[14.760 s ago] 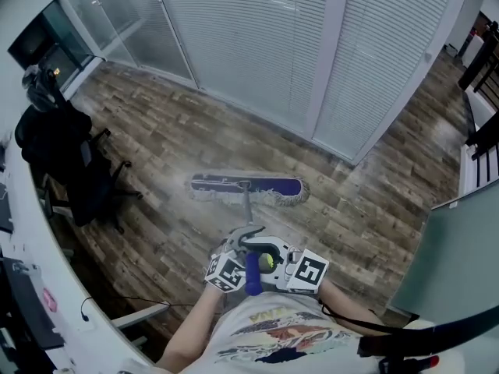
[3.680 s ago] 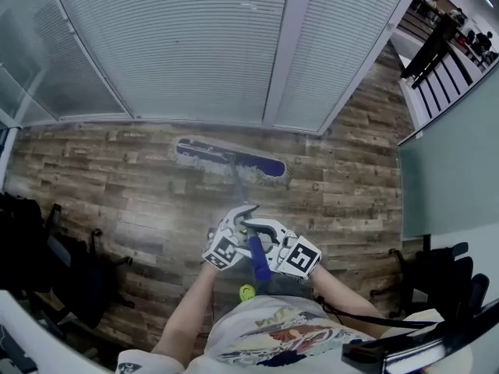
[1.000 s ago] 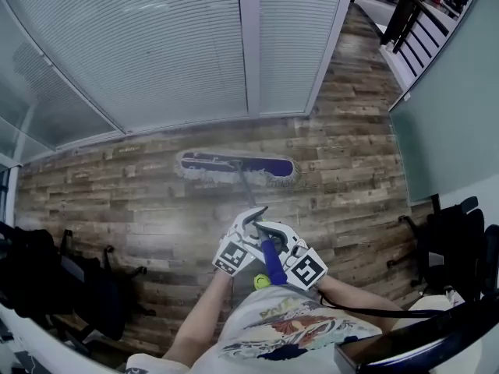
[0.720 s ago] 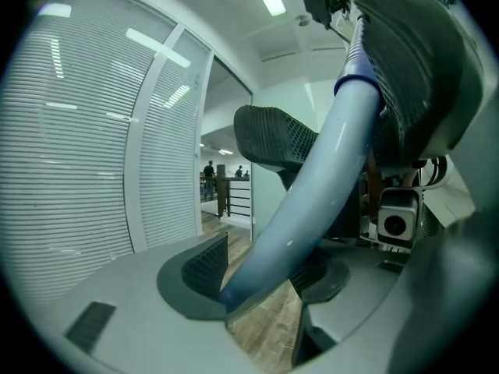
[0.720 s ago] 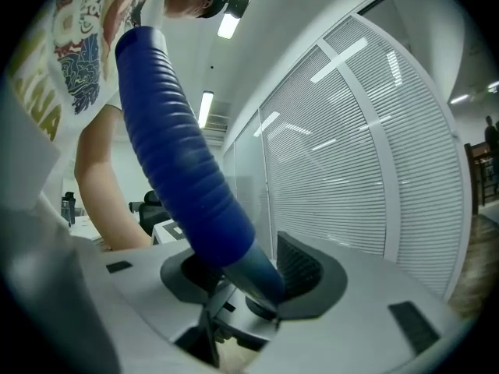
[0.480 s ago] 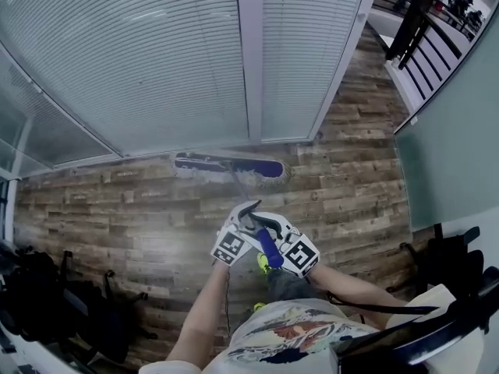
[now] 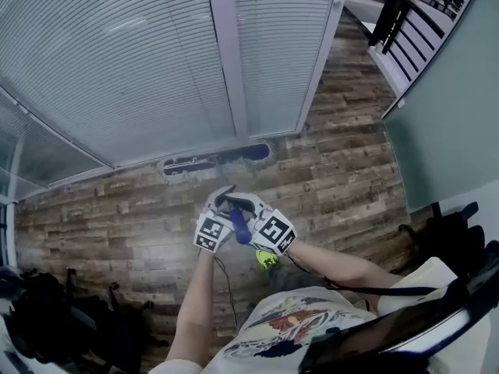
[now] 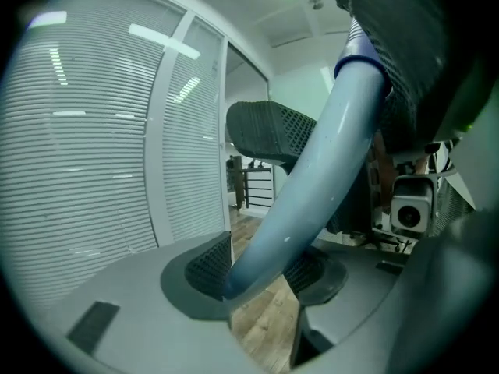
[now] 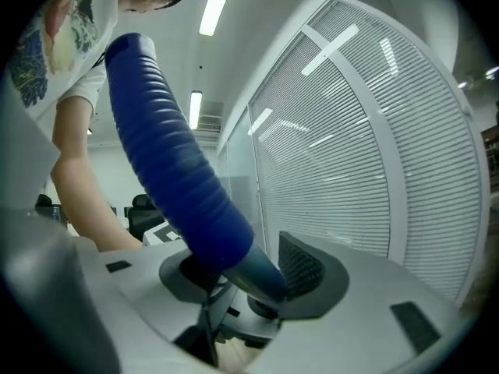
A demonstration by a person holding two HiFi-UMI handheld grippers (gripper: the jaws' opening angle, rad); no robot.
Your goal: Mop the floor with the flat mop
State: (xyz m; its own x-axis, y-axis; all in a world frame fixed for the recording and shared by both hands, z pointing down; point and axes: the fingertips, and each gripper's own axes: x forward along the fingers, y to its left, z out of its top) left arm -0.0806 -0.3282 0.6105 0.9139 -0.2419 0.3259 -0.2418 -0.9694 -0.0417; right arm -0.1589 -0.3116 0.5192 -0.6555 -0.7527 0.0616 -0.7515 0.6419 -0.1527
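Observation:
The flat mop's blue head (image 7: pixel 217 160) lies on the wood floor, right against the base of the blind-covered glass wall. Its pale pole (image 8: pixel 304 201) runs back to a ribbed blue grip (image 7: pixel 240 226) with a yellow-green end cap (image 7: pixel 267 259). My left gripper (image 7: pixel 221 209) has just been closing; the pole lies between its pads (image 8: pixel 204 267), which press on it. My right gripper (image 7: pixel 251 209) is shut on the handle just below the blue grip (image 9: pixel 183 185), next to the left gripper. Both marker cubes show in the head view.
The glass wall with white blinds (image 7: pixel 140 61) fills the far side. A grey-green partition (image 7: pixel 448 92) stands at the right, with a railing (image 7: pixel 409 37) beyond it. Black office chairs sit at the lower left (image 7: pixel 47 318) and right (image 7: pixel 452 232). A thin cable (image 7: pixel 226 287) trails on the floor.
The mop head has slid away from me, from open floor up to the foot of the glass wall. Both grippers moved with the handle, up and left in the head view.

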